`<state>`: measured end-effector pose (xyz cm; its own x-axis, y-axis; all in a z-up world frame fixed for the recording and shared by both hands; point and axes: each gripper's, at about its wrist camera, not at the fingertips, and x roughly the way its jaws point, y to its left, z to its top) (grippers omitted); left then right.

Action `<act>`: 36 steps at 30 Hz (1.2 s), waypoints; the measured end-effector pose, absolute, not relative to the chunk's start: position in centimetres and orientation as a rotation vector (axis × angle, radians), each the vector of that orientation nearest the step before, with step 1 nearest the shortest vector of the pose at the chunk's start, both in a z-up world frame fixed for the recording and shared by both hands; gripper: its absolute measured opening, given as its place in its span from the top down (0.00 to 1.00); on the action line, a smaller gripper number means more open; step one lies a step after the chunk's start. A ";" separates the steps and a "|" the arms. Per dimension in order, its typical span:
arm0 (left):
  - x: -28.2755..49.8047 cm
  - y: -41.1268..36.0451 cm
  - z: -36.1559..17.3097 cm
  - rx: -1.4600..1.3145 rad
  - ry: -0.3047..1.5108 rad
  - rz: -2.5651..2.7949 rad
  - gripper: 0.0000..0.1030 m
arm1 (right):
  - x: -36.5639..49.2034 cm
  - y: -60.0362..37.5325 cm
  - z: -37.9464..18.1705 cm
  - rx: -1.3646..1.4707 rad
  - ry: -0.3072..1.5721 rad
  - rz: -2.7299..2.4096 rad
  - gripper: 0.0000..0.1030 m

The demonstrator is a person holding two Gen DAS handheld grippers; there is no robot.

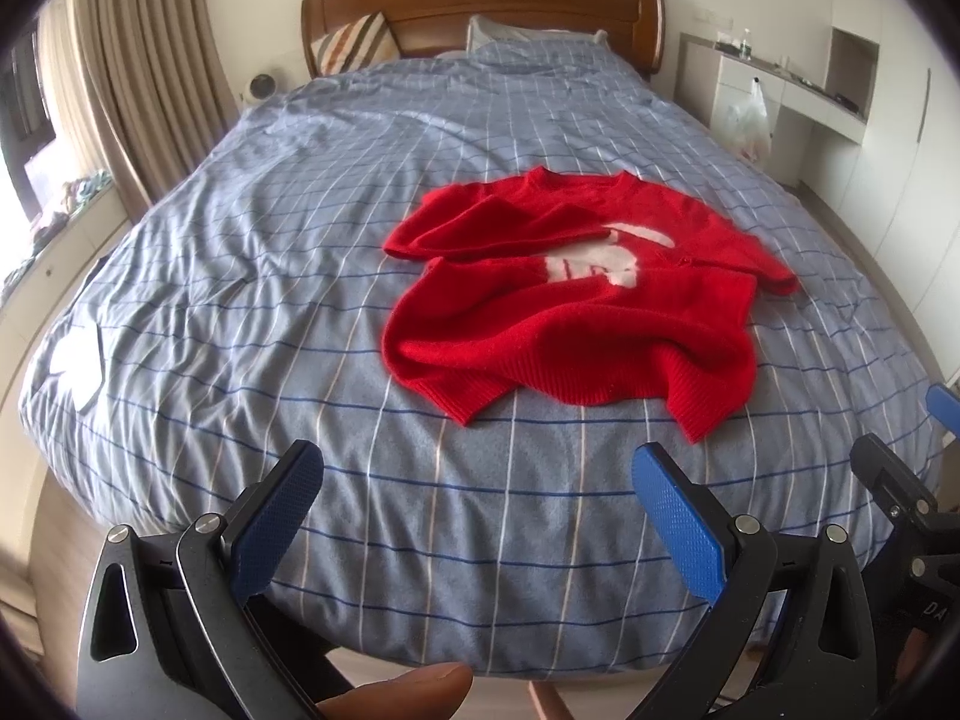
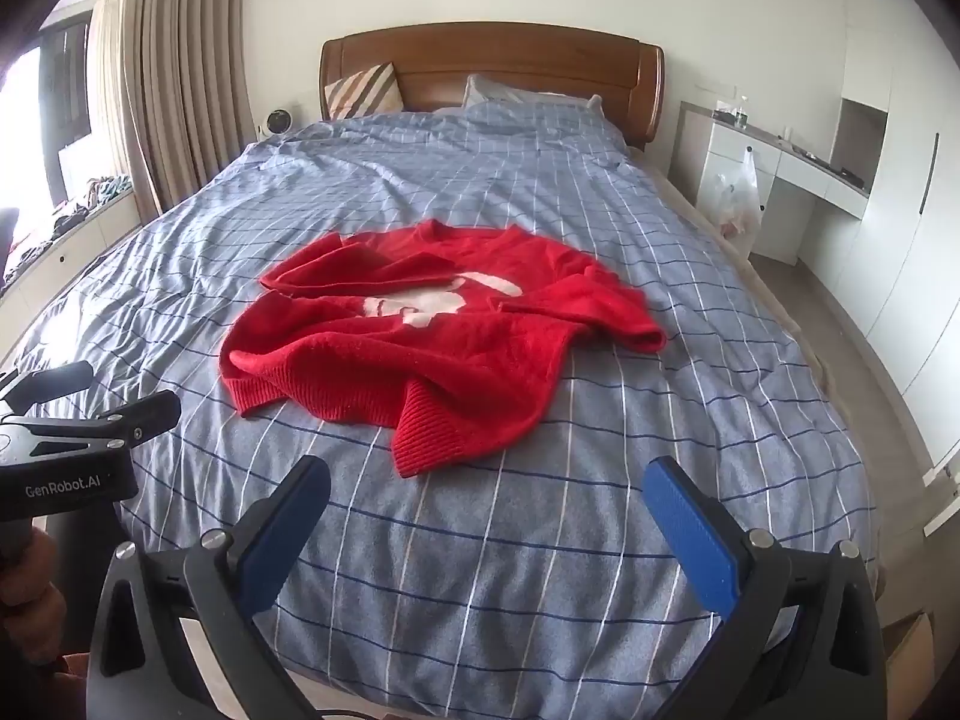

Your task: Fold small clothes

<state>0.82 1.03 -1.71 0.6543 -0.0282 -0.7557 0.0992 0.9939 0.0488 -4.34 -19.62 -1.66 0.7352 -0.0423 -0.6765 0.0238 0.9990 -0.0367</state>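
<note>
Hovering over the foot of the bed, your left gripper (image 1: 477, 510) has its jaws spread wide with nothing between them, and your right gripper (image 2: 486, 525) matches it, wide apart and empty. Just ahead of both, the red sweater (image 1: 570, 300) lies rumpled on the blue checked duvet (image 1: 240, 276), white motif facing up, ribbed hem bunched nearest you, one sleeve folded across the chest. Beyond it sit a striped cushion (image 2: 363, 90) and the wooden headboard (image 2: 492, 57).
</note>
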 end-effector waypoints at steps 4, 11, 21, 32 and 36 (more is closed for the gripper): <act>0.7 1.0 -1.7 0.094 0.855 -0.071 0.00 | -4.4 -19.7 -1.6 -0.021 0.751 -0.046 0.00; 0.7 0.9 -1.7 0.092 0.854 -0.071 0.00 | -4.4 -19.8 -1.6 -0.022 0.756 -0.063 0.00; 0.3 1.1 -2.1 0.099 0.865 -0.075 0.00 | -4.3 -20.1 -1.5 -0.046 0.770 -0.135 0.00; 0.6 0.9 -2.4 0.090 0.894 -0.084 0.00 | -4.1 -21.0 -1.9 -0.056 0.783 -0.175 0.00; 0.6 0.8 -2.4 0.092 0.897 -0.085 0.00 | -4.1 -21.1 -1.9 -0.059 0.785 -0.183 0.00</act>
<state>0.60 0.83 -2.44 0.6209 -0.0357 -0.7831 0.1128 0.9926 0.0442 -4.06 -21.08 -1.92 0.6923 -0.1854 -0.6974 0.1417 0.9825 -0.1206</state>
